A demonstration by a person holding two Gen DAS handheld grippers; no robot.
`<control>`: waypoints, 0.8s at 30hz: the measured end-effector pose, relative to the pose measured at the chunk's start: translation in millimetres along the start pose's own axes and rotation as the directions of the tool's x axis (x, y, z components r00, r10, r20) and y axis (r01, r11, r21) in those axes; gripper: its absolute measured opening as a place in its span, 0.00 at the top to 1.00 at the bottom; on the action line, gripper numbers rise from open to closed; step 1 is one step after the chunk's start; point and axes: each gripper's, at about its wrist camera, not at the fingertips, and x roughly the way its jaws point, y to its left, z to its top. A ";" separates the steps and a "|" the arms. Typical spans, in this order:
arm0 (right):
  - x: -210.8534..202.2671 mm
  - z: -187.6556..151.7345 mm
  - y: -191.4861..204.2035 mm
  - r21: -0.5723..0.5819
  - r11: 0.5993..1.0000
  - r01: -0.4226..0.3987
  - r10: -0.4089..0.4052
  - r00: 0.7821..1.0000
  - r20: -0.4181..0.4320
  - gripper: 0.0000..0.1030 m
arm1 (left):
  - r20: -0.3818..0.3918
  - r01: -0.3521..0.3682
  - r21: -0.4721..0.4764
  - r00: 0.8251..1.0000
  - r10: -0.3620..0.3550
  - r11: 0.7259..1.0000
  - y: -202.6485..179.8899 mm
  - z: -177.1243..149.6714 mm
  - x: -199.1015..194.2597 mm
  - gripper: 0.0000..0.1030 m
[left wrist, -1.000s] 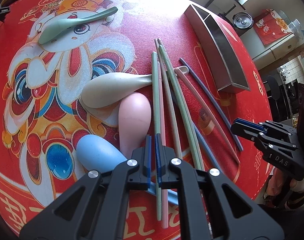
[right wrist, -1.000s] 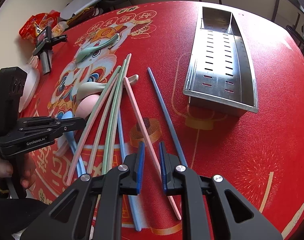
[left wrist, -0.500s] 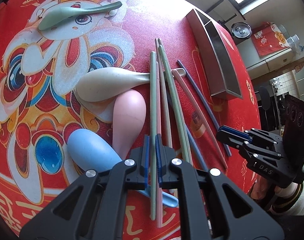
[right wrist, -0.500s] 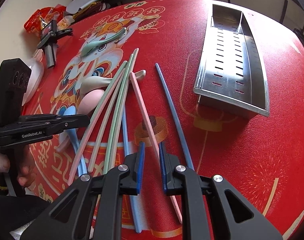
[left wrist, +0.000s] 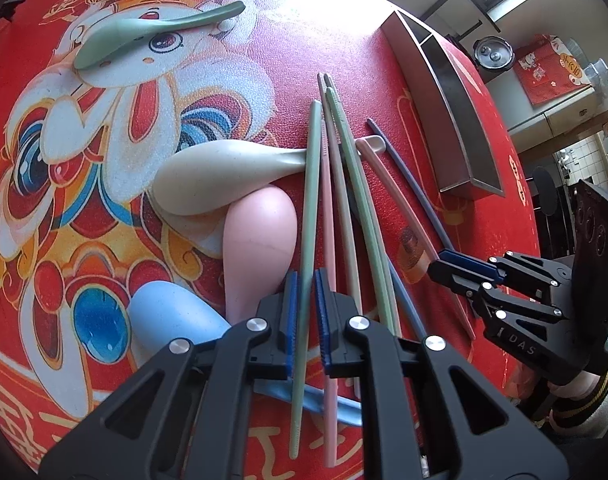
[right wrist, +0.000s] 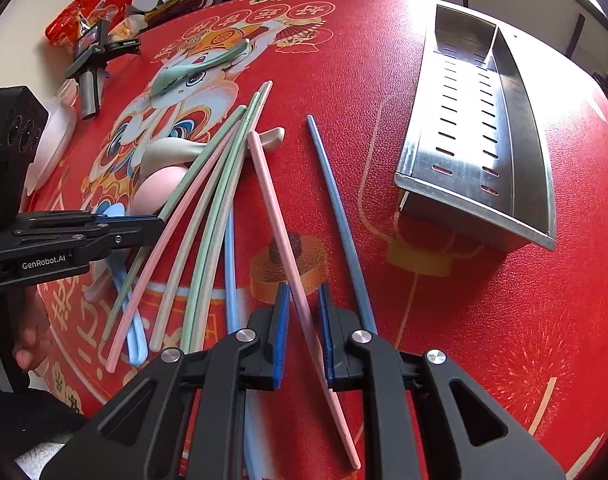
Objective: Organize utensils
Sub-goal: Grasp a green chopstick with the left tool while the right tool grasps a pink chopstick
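Several chopsticks lie fanned on the red printed tablecloth (left wrist: 344, 40). My left gripper (left wrist: 306, 276) hovers low over them. Its jaws are opening and stand a sliver apart, with a green chopstick (left wrist: 310, 200) in line between the pads, which do not press it. Cream (left wrist: 223, 176), pink (left wrist: 259, 236) and blue (left wrist: 171, 320) spoons lie to its left, and a green spoon (left wrist: 143, 36) lies far off. My right gripper (right wrist: 304, 288) is narrowly open over a pink chopstick (right wrist: 271, 200), with a dark blue chopstick (right wrist: 336, 200) just to its right.
A slotted steel tray (right wrist: 524, 184) with a divider stands at the right, a short way beyond the chopsticks. A spare gripper tool (right wrist: 91, 52), snack bags and a white dish (right wrist: 51, 140) crowd the table's far left edge. A hand (right wrist: 27, 340) holds the left gripper.
The left gripper has shifted so the green chopstick now runs between its pads, and those pads have parted slightly. The right gripper stays over the pink chopstick.
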 end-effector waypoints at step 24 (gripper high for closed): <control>-26.4 -17.8 -6.8 0.102 0.991 -0.086 0.080 0.995 0.064 0.94 | 0.105 -0.016 -0.024 0.994 0.018 1.000 -0.2 -8.0 -39.0 0.90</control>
